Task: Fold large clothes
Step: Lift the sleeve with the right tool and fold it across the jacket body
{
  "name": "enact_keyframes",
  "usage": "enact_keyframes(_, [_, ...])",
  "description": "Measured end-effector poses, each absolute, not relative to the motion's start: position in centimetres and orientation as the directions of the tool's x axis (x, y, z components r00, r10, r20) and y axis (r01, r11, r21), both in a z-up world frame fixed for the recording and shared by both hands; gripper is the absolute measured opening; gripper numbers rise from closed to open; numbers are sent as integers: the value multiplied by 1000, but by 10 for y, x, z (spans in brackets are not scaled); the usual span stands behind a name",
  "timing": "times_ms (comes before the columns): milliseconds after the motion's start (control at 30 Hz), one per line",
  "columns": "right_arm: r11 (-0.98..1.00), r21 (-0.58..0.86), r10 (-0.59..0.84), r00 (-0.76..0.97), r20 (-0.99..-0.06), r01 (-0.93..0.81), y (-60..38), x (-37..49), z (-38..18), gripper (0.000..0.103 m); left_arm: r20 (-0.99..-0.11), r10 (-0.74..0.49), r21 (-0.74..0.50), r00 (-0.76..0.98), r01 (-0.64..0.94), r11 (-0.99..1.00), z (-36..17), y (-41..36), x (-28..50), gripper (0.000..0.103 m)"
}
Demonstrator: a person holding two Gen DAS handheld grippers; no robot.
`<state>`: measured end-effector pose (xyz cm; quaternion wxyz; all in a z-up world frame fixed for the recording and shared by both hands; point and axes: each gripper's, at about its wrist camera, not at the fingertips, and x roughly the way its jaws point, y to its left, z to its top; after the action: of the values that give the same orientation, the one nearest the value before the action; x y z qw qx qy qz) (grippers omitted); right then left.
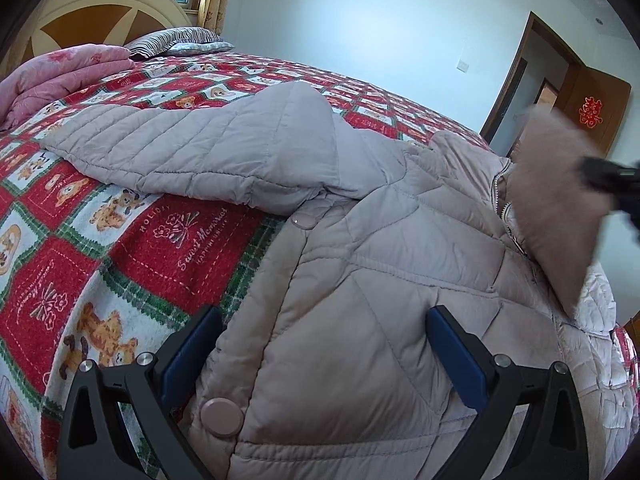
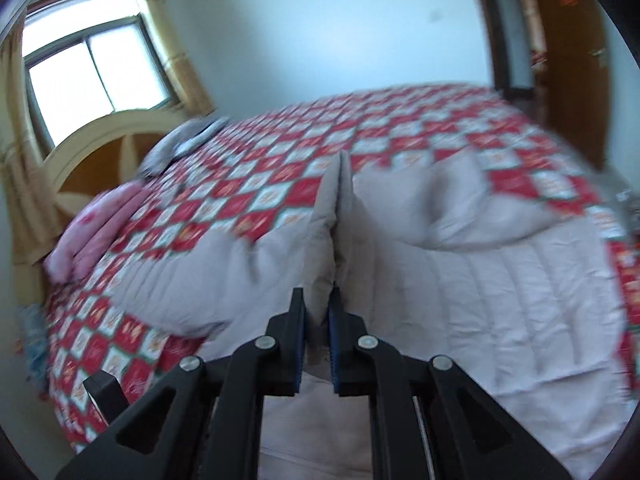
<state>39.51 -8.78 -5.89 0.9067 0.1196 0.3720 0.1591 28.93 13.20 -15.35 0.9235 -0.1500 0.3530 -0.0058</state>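
- The coat (image 1: pixel 360 264) is lying spread on the bed (image 1: pixel 132 240), one sleeve (image 1: pixel 192 148) stretching toward the headboard (image 1: pixel 100 4); its pale lining is showing in the right wrist view
- The left gripper (image 1: pixel 320 344) is hovering over the coat's hem near a button (image 1: pixel 222 416), fingers spread wide
- The right gripper (image 2: pixel 318 320) is pinching a raised fold of the coat (blurred); a pink quilt (image 1: pixel 52 72) is sitting by the headboard

Right wrist view motion-blurred throughout, coat (image 1: pixel 360 280) hem cut off below, pillow (image 2: pixel 180 144) smeared
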Motion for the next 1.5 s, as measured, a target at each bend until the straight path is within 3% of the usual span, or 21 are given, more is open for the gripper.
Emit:
enact_keyframes(133, [869,418,490,584,-647,-266,-65,410,-87,13,-640,-128,-297,757,-90,951,-153,133,288,102])
enact_keyframes(233, [836,465,547,529,-649,-292,-57,419,-105,23,-633,-133,-304,762,-86,949,-154,133,286,102])
enact_keyframes(300, [799,521,599,480,-642,-300,-53,424,-111,41,-632,-133,-304,763,-86,949,-154,134,286,102])
enact_keyframes(333, [777,556,625,463,-629,-294,-54,424,-111,59,-632,-132,-302,763,-85,949,-154,134,286,102])
enact_keyframes(367, [759,580,645,465,-607,-295,-57,423,-107,64,-633,-131,-300,763,-86,950,-154,133,286,102])
enact_keyframes(533, [781,557,599,593,-538,-283,-107,394,-65,58,-637,-128,-295,760,-87,951,-154,132,287,102])
enact_keyframes(600, [844,489,496,668,-555,-220,-143,378,-53,49,-640,-125,-291,758,-88,953,-154,133,288,102])
enact_keyframes(700, [942,336,216,772,-598,-4,-218,355,-44,32,-641,-123,-289,757,-89,953,-154,133,288,102])
enact_keyframes(767, [932,331,98,777,-622,147,-264,349,-53,18,-644,-119,-284,756,-92,954,-154,133,289,102])
enact_keyframes(933, [886,346,31,704,-710,309,-323,343,-99,18,-663,-95,-252,743,-101,962,-154,130,292,102])
enact_keyframes(1067, [897,350,81,679,-730,270,-308,346,-132,18,-694,-62,-205,717,-114,972,-154,125,296,102])
enact_keyframes(1200, [936,246,8,686,-727,250,-291,344,-129,18,-738,-5,-123,675,-128,984,-137,116,300,102])
enact_keyframes(1367, [937,232,-8,679,-734,262,-295,350,-128,18,-670,-38,-173,742,-106,979,-82,102,312,102])
enact_keyframes(1500, [937,241,-37,756,-654,254,-289,339,-99,18,-646,51,-75,762,-130,989,-77,79,342,102])
